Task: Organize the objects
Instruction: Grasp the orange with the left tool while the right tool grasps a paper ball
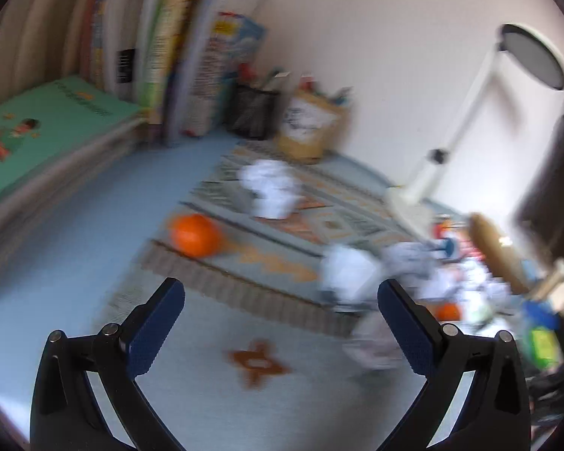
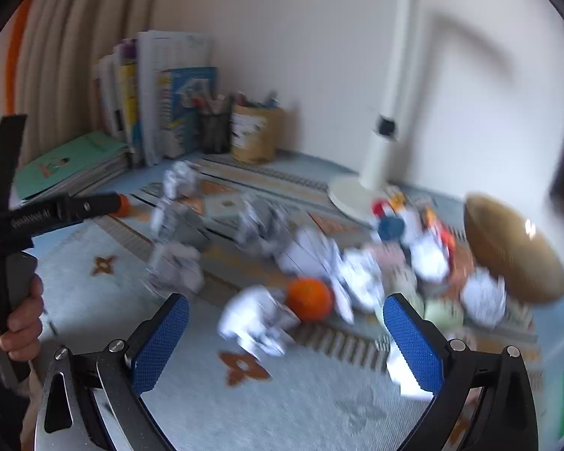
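Crumpled paper balls lay scattered over a patterned cloth on the table; blur prevented an exact count, though at least six showed. Two oranges sat among them, one just beside a paper ball, another apart to the left. The left gripper and right gripper both hovered spread wide, empty. Two pen holders, a book row and one white lamp stood behind.

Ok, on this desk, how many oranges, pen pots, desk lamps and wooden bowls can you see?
Oranges: 2
Pen pots: 2
Desk lamp: 1
Wooden bowl: 1
Total: 6
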`<action>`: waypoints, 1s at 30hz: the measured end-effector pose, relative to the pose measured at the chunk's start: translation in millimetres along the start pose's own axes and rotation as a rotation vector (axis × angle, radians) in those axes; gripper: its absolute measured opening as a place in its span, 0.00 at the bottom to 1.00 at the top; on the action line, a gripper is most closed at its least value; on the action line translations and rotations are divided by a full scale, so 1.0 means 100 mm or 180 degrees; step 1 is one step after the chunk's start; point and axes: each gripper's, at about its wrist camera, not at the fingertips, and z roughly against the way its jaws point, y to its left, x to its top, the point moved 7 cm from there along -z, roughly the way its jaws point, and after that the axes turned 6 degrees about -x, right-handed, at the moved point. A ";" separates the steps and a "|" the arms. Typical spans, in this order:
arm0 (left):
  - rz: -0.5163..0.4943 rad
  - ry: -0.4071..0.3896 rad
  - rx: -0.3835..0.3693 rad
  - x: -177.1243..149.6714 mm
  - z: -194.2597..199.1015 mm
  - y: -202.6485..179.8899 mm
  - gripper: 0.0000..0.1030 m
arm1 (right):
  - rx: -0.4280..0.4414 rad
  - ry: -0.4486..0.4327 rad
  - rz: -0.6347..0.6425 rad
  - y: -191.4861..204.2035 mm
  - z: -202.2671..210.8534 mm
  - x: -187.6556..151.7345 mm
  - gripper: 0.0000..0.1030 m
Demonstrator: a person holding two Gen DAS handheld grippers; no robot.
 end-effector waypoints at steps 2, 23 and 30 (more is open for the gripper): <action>0.0032 0.0171 0.0196 0.08 -0.09 0.20 0.99 | 0.0311 0.0016 0.0037 0.17 -0.01 0.21 1.00; -0.0199 0.0595 0.0368 0.28 -0.75 0.46 0.55 | 0.1272 0.1499 -0.0576 1.03 -1.56 0.31 0.66; -0.0365 0.0554 0.0409 0.29 -0.70 0.34 0.34 | 0.1221 0.1239 -0.0489 1.03 -1.42 0.38 0.57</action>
